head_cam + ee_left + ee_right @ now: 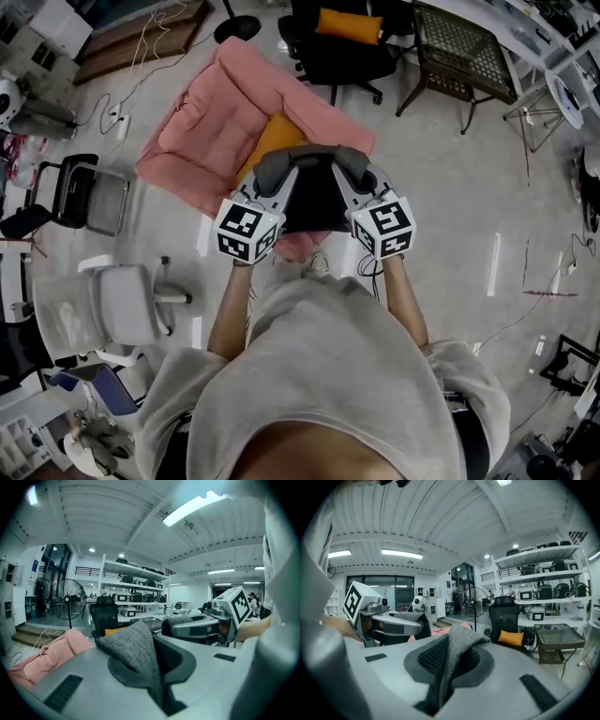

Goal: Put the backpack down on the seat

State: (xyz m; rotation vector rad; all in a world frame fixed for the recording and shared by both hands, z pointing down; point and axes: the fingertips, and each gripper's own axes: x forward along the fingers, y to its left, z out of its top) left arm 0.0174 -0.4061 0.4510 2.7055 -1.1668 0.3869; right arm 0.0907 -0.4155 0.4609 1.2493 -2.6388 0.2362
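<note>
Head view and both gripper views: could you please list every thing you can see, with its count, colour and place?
backpack: one, black with grey straps, held over the seat's near corner
seat: one, pink, on the floor ahead
orange cushions: two, one on the seat, one on the black office chair
black office chair: one, beyond the seat
mesh chair: one, brown, far right
white office chair: one, near left
floor fan: one, black, far left
shelf rack: one, white, along the back wall
left tool: one, grey, shut on a backpack strap
right tool: one, grey, shut on a backpack strap
forearms: two, bare, behind the tools
</note>
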